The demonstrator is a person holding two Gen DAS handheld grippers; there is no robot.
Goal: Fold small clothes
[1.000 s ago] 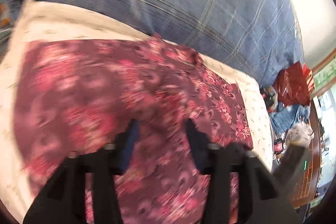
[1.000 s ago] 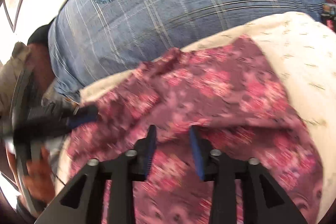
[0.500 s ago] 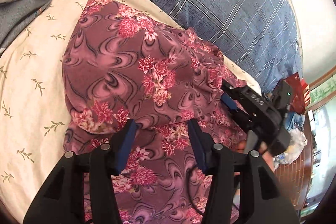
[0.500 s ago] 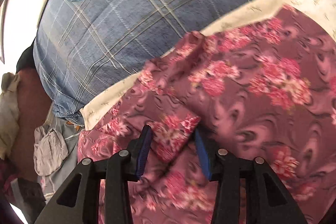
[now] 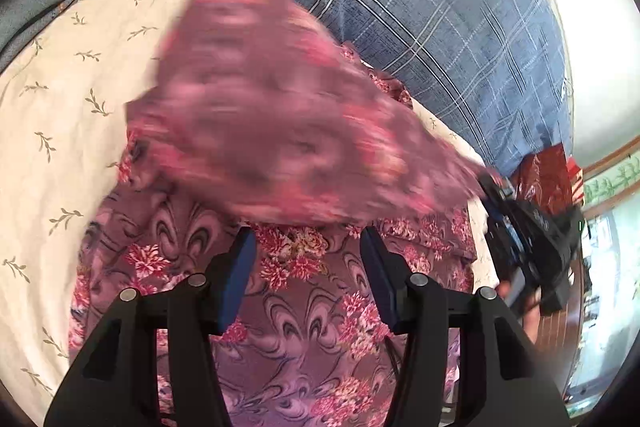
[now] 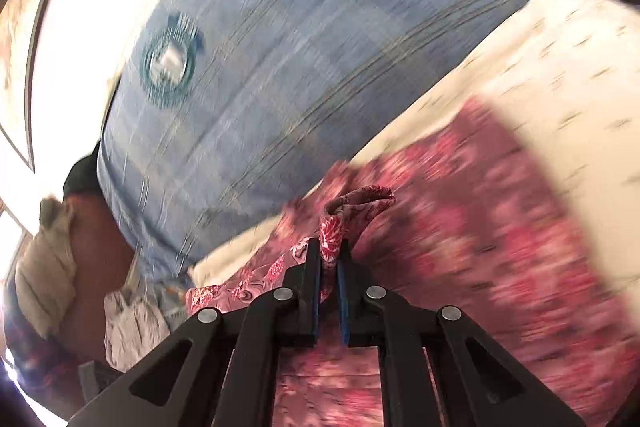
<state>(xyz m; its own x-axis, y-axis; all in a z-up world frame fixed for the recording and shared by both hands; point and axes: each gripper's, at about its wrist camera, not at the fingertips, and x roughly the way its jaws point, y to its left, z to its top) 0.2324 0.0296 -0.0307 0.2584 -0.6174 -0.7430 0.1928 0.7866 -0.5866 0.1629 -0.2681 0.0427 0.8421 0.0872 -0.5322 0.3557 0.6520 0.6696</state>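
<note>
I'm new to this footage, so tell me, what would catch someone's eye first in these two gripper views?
First, the maroon floral garment, spread over a cream leaf-print sheet, with one blurred flap lifted across the middle of the left wrist view. The right gripper has just been closing and now pinches a bunched corner of that cloth, while the left gripper hovers open above it. Behind lies a blue plaid cover bearing a round emblem.
</note>
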